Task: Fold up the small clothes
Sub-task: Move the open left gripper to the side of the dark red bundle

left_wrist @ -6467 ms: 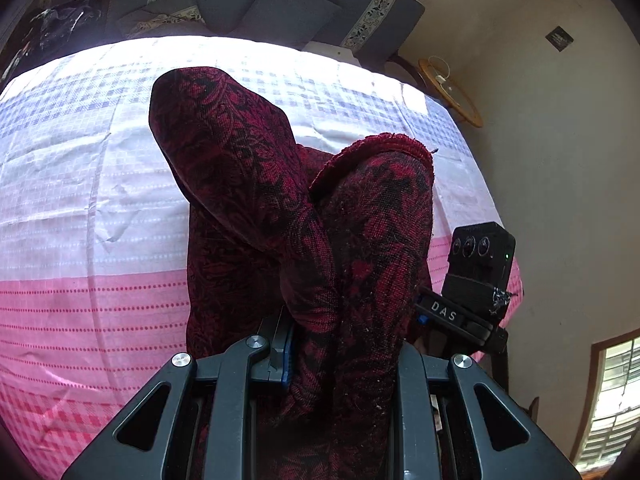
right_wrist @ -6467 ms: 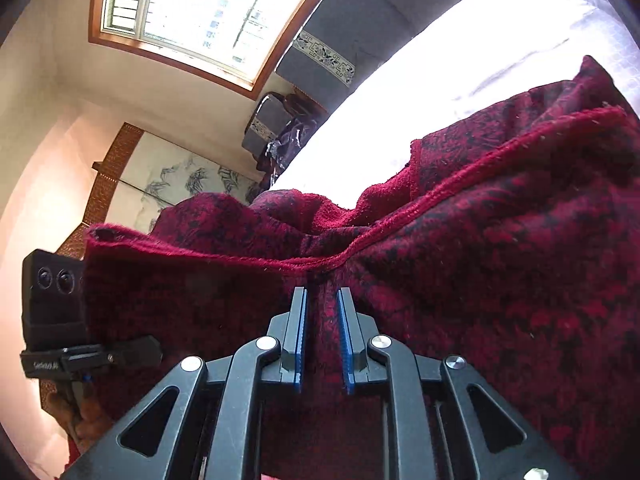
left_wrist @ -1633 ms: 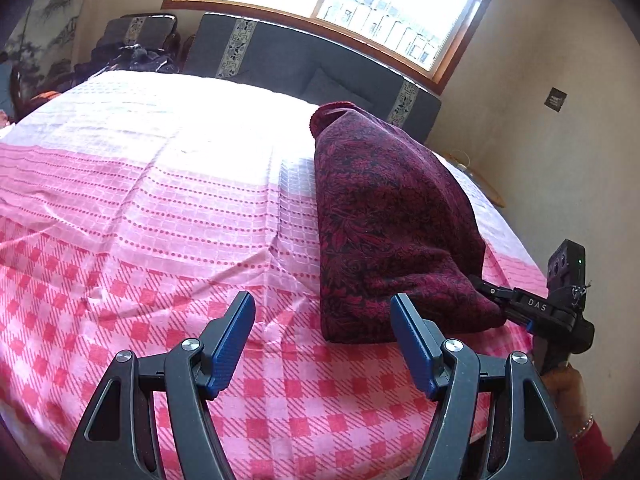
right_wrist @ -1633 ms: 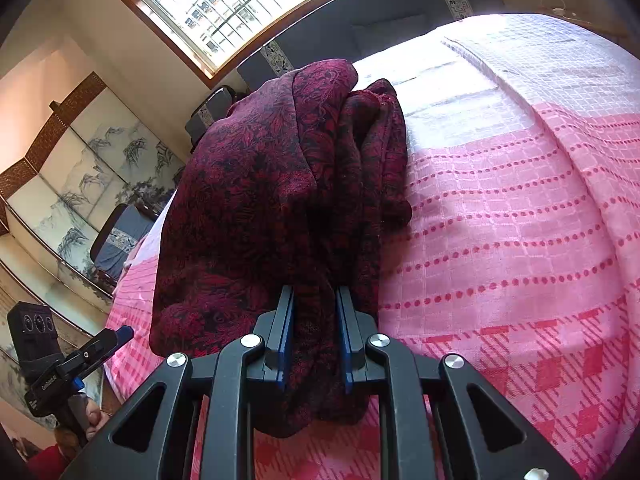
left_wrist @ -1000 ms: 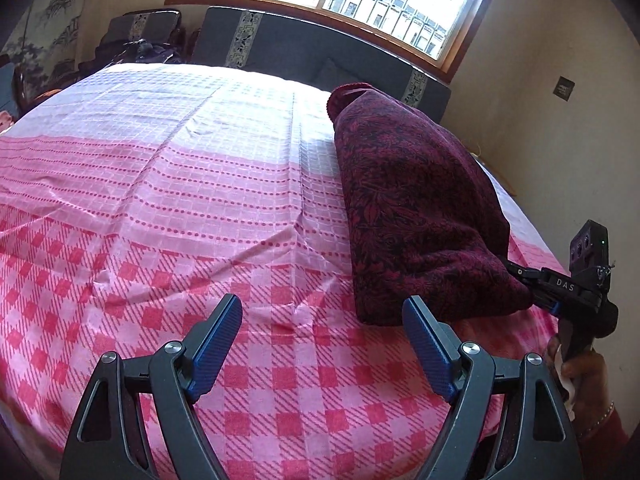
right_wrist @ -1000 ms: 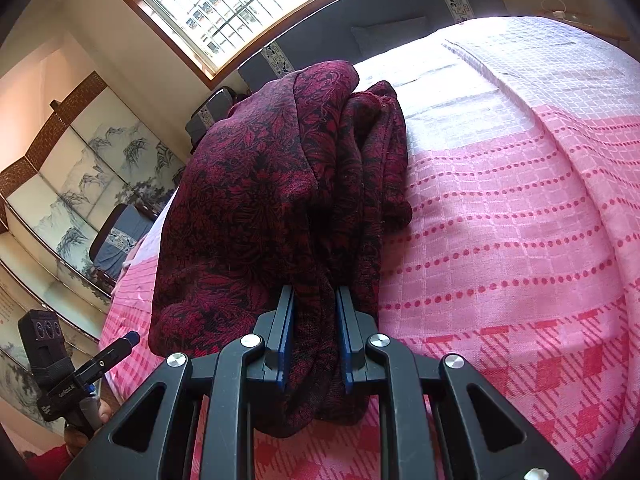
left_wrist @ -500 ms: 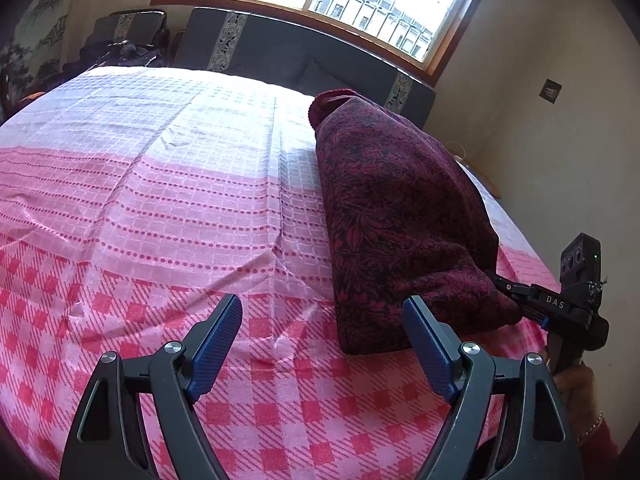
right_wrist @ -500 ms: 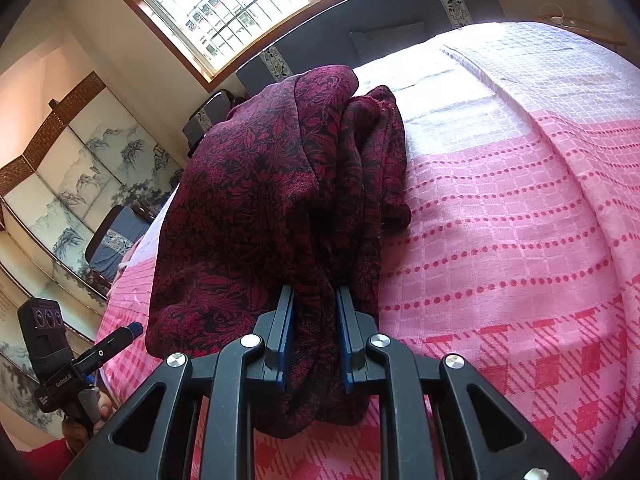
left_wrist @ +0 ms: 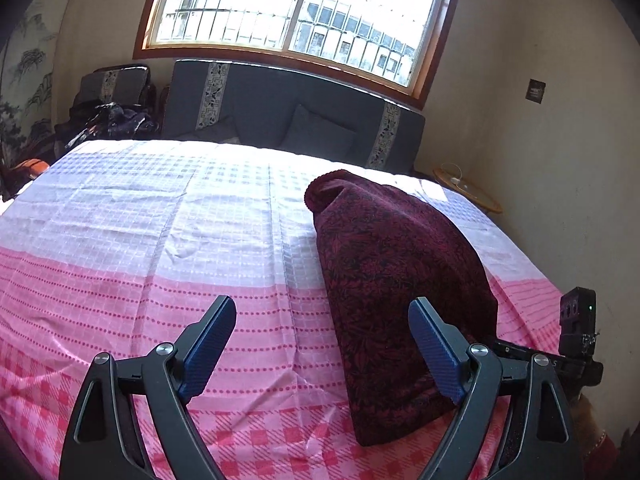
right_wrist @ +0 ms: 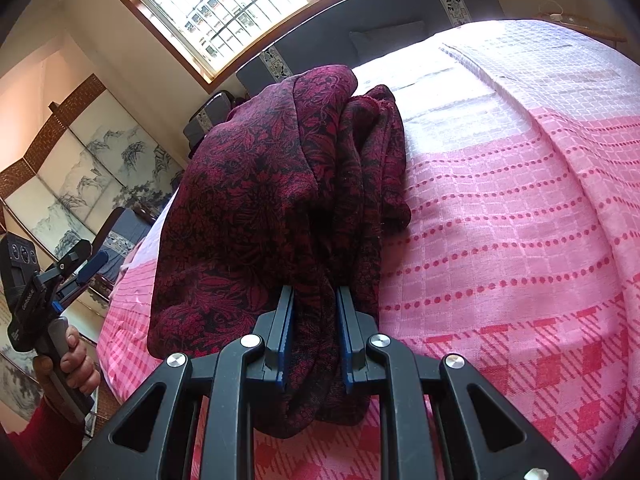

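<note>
No lettering reads clearly; small white print on the left tool [right_wrist: 86,262] is too blurred.

Matt woven maroon garment [right_wrist: 272,200], textured pink cloth bedspread [left_wrist: 160,280], ribbed blue tongs pads [left_wrist: 434,348]

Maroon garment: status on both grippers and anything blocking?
Left gripper open, holding nothing. Right gripper shut on maroon garment, a folded bundle resting on the pink checked bedsheet. Nothing in the way.
</note>
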Demonstrator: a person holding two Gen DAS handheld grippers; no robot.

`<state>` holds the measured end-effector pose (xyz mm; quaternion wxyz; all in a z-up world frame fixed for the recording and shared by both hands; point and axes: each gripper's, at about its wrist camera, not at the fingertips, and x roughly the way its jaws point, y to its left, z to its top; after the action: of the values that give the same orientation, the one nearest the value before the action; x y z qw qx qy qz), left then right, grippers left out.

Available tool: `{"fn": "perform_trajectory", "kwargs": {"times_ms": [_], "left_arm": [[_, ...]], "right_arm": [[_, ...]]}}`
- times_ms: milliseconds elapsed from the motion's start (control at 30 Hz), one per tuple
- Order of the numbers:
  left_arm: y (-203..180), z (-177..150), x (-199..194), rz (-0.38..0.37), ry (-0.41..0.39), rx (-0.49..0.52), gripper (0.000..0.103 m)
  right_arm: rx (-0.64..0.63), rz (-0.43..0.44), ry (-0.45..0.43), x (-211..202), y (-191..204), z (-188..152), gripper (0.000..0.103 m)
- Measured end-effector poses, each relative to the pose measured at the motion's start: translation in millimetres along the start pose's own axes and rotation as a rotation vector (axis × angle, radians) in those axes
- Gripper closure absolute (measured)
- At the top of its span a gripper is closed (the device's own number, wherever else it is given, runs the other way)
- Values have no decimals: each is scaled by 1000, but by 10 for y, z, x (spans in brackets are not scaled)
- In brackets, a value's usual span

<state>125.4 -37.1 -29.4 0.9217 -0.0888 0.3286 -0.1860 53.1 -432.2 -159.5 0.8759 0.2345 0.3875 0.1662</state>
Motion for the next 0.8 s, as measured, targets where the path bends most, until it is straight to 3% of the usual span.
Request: {"fn": "perform_trajectory", "kwargs": {"times_ms": [200, 367, 500, 733, 800], "left_arm": [[159, -186, 229, -58, 85, -61, 15], [128, -211, 381, -125, 132, -45, 15], [17, -203, 492, -63, 150, 24, 15], [-195, -226, 540, 117, 106, 168, 15], [-234, -246, 558, 137, 109, 196, 15]], "right_arm": [[6, 4, 5, -1, 0, -1, 87], [4, -1, 5, 3, 2, 4, 87], [3, 0, 5, 4, -1, 5, 87], [4, 2, 4, 2, 2, 0, 87], [3, 1, 4, 2, 3, 1, 87]]}}
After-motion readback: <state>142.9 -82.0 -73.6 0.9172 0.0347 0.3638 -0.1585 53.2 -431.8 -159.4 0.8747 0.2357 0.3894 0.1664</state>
